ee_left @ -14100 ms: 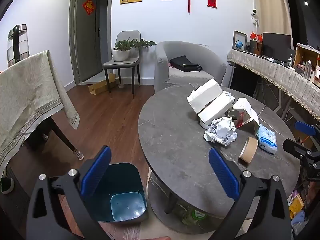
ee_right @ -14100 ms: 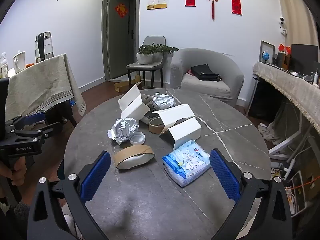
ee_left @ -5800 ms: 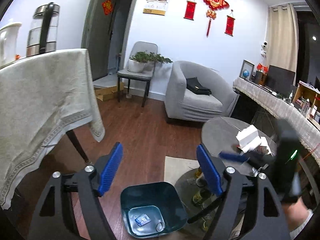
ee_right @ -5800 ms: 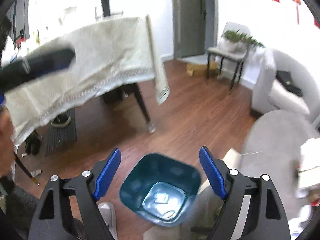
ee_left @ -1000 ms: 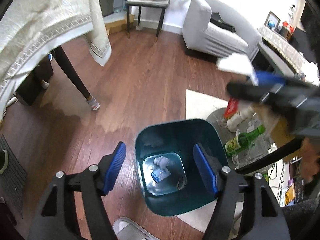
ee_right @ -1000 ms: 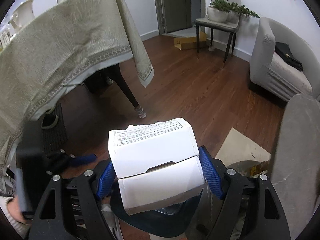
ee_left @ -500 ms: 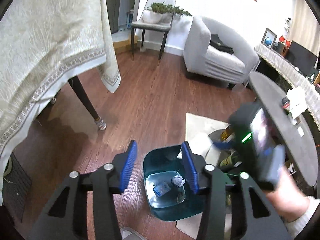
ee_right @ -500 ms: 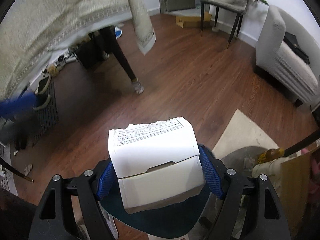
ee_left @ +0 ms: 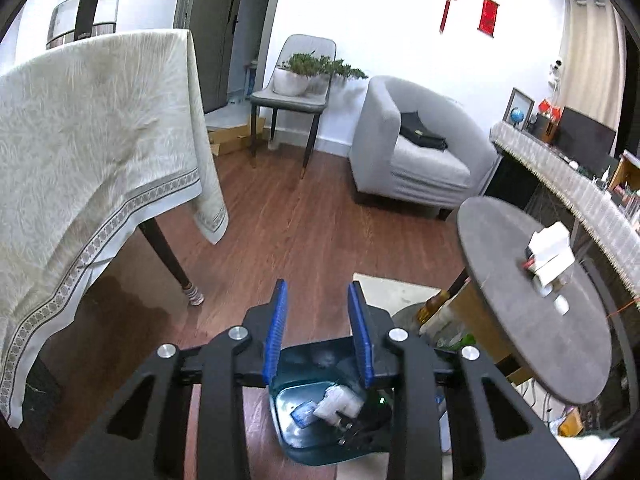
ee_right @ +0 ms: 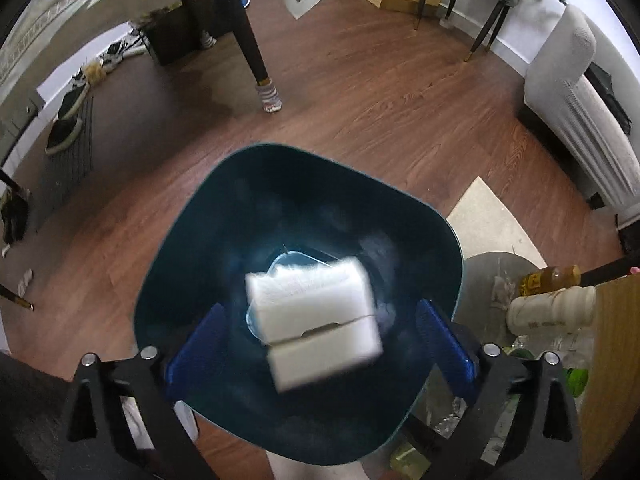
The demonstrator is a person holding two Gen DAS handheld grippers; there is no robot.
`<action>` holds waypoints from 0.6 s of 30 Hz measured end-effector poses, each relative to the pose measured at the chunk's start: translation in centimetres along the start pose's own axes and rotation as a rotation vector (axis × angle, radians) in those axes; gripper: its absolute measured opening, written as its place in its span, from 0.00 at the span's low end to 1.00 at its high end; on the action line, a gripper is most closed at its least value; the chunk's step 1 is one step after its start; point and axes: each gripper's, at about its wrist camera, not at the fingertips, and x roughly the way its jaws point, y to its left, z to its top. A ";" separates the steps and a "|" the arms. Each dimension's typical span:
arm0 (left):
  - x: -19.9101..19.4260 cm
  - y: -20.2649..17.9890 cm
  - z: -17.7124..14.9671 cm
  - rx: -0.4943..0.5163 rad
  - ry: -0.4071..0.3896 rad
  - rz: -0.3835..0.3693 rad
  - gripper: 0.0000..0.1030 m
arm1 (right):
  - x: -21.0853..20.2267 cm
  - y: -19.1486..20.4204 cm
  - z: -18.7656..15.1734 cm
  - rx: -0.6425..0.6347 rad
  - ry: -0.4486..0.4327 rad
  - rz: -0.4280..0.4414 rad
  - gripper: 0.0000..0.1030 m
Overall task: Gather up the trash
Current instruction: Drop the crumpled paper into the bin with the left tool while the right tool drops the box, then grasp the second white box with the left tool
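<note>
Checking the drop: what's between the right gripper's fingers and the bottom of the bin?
In the right wrist view, a blurred white box lies between the open right gripper and the bin floor, touching neither finger.

Blurred white box (ee_right: 316, 320) inside teal bin (ee_right: 192, 216)

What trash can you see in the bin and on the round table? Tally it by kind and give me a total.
White cardboard box: 2, one dropping into the bin, one on the round table
Blue packet: 1, in the bin
Small white lid: 1, on the round table
Total: 4; smaller bits are too blurred to count.
</note>
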 end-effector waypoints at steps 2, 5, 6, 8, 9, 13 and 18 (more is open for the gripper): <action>-0.1 -0.3 0.4 -0.001 -0.006 -0.002 0.31 | -0.5 0.2 -0.4 -0.012 -0.006 0.007 0.95; -0.1 -1.0 0.9 -0.001 -0.014 -0.005 0.31 | -1.8 0.3 -0.4 -0.029 -0.026 0.022 0.95; -0.1 -1.3 1.0 -0.002 -0.016 -0.005 0.31 | -2.3 0.4 -0.5 -0.033 -0.034 0.031 0.95; -0.1 -1.8 1.3 0.004 -0.020 -0.005 0.31 | -3.9 0.6 -0.5 -0.040 -0.062 0.063 0.95; -0.1 -2.1 1.4 0.007 -0.024 -0.006 0.31 | -4.9 0.6 -0.5 -0.046 -0.079 0.079 0.95; -0.4 -3.0 2.1 0.013 -0.044 -0.002 0.32 | -8.9 0.8 -0.6 -0.071 -0.169 0.129 0.95; -1.4 -3.8 3.3 0.005 -0.084 0.001 0.42 | -15.5 0.6 -1.3 -0.096 -0.312 0.174 0.89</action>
